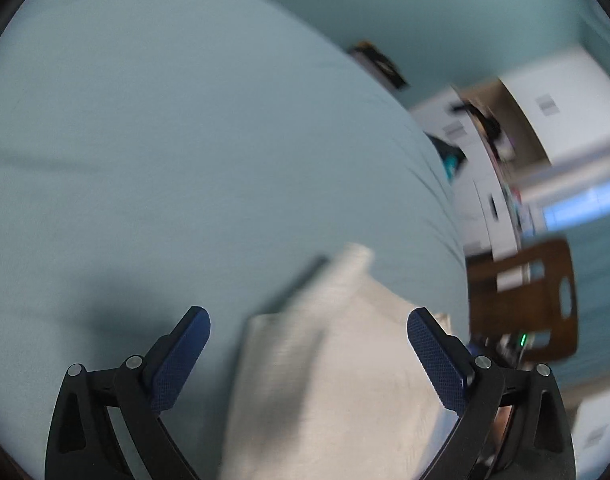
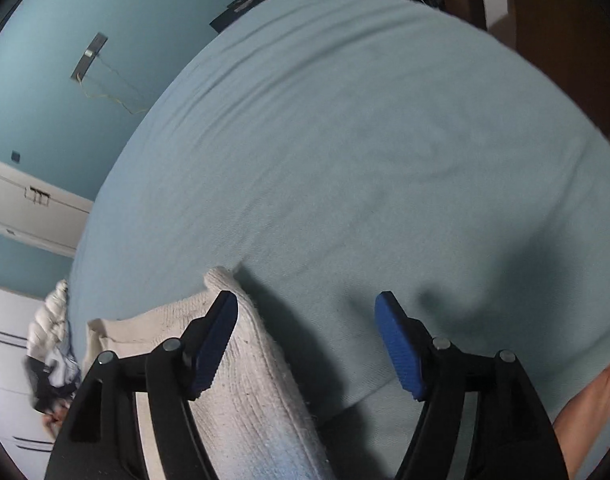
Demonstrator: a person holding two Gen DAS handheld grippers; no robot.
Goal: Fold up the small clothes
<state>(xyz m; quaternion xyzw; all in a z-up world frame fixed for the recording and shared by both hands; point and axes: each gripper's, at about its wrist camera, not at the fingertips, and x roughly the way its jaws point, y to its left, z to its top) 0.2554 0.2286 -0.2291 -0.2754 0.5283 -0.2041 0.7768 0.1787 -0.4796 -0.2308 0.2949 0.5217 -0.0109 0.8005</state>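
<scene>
Spreading wide over the pale blue bed sheet (image 1: pixel 185 140), the left gripper (image 1: pixel 309 344) is seen with its jaws far apart and nothing clamped between them. A white knitted garment (image 1: pixel 329 380) is framed by the two dark blue pads (image 1: pixel 181 360), lying on the sheet below them; no pad is seen pressing on it, though the cloth is blurred and its exact edge beside the right-hand pad cannot be made out.

In the right wrist view the right gripper (image 2: pixel 307 340) is also held open — its jaws are parted less widely, and nothing is gripped. The same white garment is seen at the lower left of that view, its ribbed cloth passing under and beside the left-hand pad (image 2: pixel 213 344); whether that pad actually touches the cloth cannot be told. The other pad (image 2: pixel 399 348) is held over bare sheet, where a dark shadow is cast. A bare part of the person (image 2: pixel 593 404) is seen at the lower right edge.

Farther off, at the left edge of the right wrist view, a heap of mixed clothes (image 2: pixel 51 344) is seen beside the bed, against white furniture. Beyond the bed a teal wall (image 2: pixel 65 20) is seen, and in the left wrist view a brown wooden chair (image 1: pixel 545 300) and white cabinets (image 1: pixel 565 112) are visible — all of it blurred.
</scene>
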